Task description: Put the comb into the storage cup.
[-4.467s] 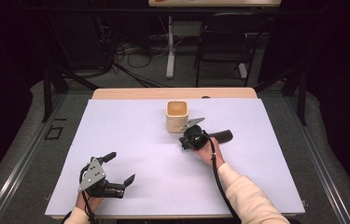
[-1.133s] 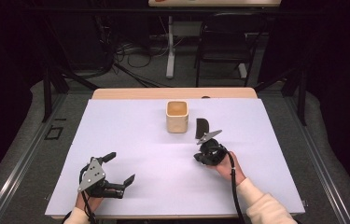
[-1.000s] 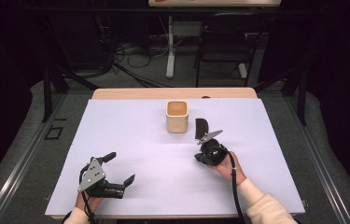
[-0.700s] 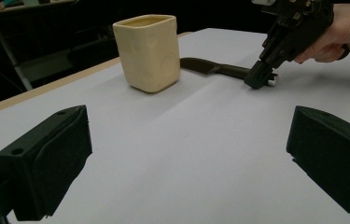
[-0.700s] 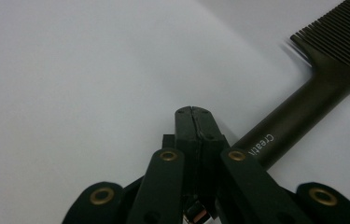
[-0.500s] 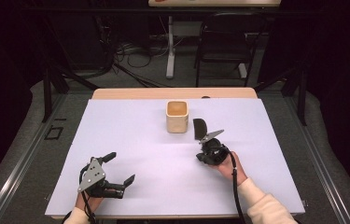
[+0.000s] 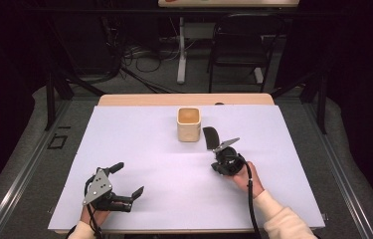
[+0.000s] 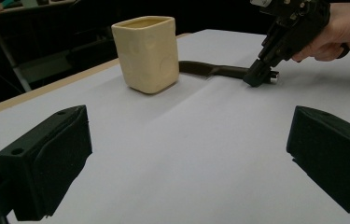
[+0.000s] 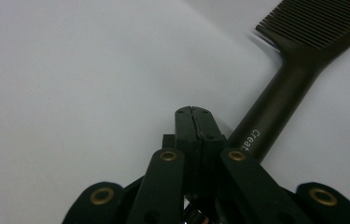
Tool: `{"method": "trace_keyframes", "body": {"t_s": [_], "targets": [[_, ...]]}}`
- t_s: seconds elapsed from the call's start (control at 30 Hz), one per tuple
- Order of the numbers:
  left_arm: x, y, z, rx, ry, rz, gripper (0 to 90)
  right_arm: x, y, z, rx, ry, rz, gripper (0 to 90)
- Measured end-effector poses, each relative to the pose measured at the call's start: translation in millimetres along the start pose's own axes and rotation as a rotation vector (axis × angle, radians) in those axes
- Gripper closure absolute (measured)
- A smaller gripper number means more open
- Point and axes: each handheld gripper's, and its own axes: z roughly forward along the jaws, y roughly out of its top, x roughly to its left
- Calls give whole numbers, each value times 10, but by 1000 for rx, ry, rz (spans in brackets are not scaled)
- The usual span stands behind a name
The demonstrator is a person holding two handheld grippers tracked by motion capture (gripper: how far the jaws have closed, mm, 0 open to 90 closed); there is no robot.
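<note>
Pulling our right gripper back toward us, we have dragged the comb away from the cup; its 2 jaws are pressed together beside the handle, pinning nothing. Our left gripper stays gaping, idle, well apart.

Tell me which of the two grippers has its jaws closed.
The right gripper, beside the black comb: its jaws meet. The left gripper has jaws wide apart.
</note>
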Motion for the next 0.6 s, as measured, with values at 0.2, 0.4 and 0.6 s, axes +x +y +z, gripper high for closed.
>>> {"method": "trace_keyframes", "body": {"t_s": [0.2,0.4,0.6], "targets": [[0,0,-1,0,0,-1,1,-24,-4,-2,0,-14,17,900],[1,1,-1,0,-1,2,1,-56,-3,-9,8,-37,38,900],[0,1,-1,-1,-2,0,1,-46,8,-22,34,-6,44,816]]}}
